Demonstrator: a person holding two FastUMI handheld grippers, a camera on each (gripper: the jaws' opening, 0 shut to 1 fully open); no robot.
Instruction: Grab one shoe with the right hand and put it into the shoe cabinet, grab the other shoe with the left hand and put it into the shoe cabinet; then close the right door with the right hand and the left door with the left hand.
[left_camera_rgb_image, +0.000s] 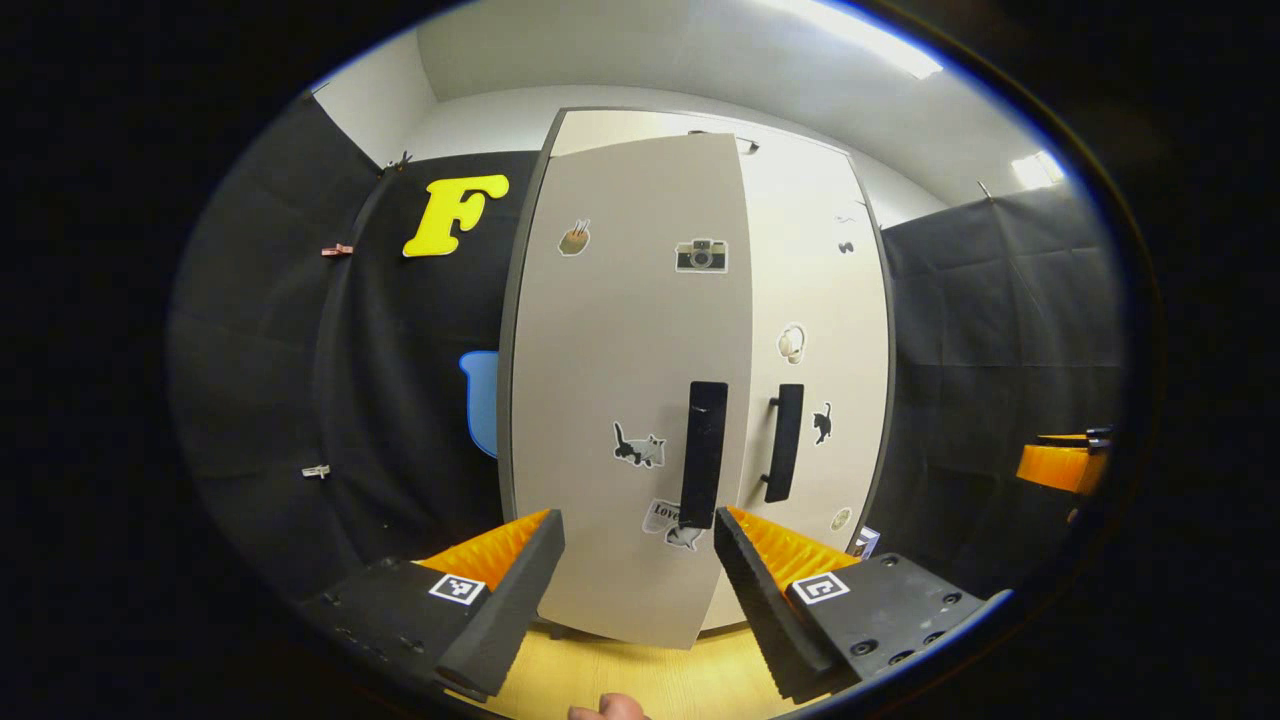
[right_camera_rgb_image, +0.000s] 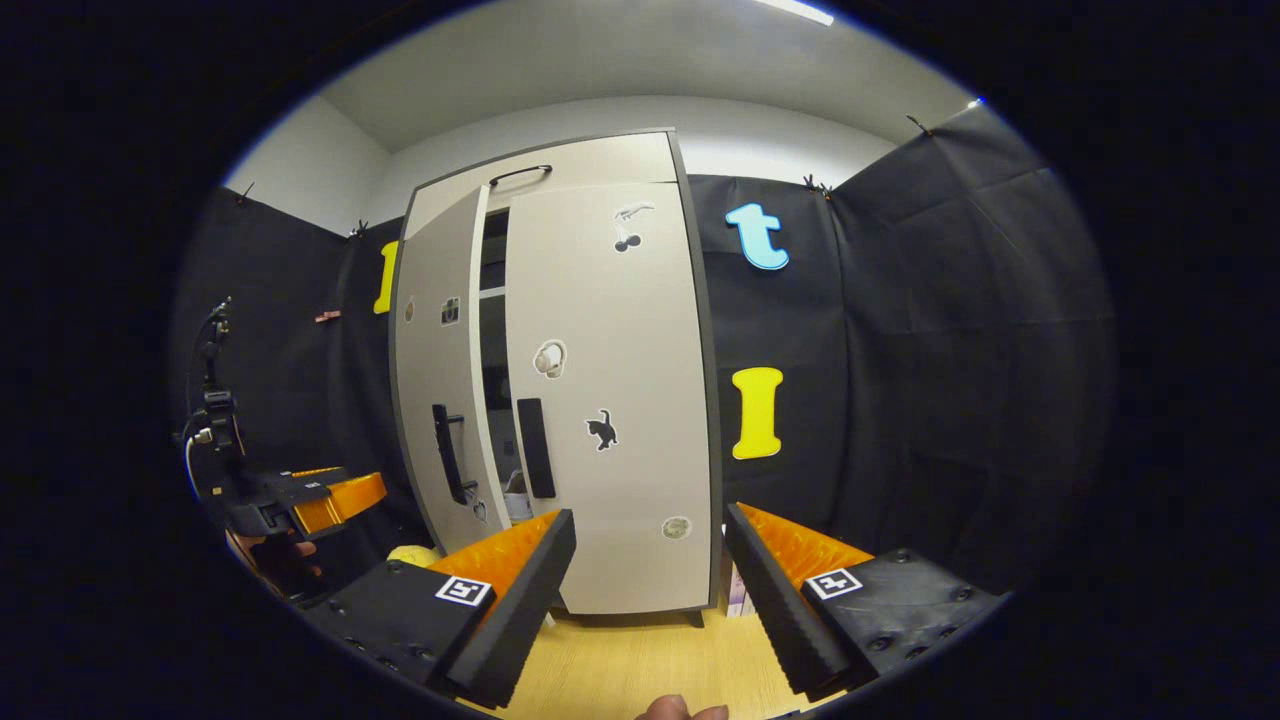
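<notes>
Closing in on the last step now: the left gripper (left_camera_rgb_image: 640, 560) hangs wide apart and holds nothing, its fingers framing the lower part of the left door (left_camera_rgb_image: 625, 400) just beyond, close under that door's dark handle (left_camera_rgb_image: 703, 452). The right gripper (right_camera_rgb_image: 648, 565) is wide and bare too, set back from the cabinet (right_camera_rgb_image: 560, 390) above the wooden floor (right_camera_rgb_image: 640, 660). Farther in, the right door (right_camera_rgb_image: 610, 400) looks shut, while the left door stands ajar; through the gap a shoe (right_camera_rgb_image: 516, 492) seems to sit low inside. Next, I'd judge, the left gripper needs to press that door flat home.
</notes>
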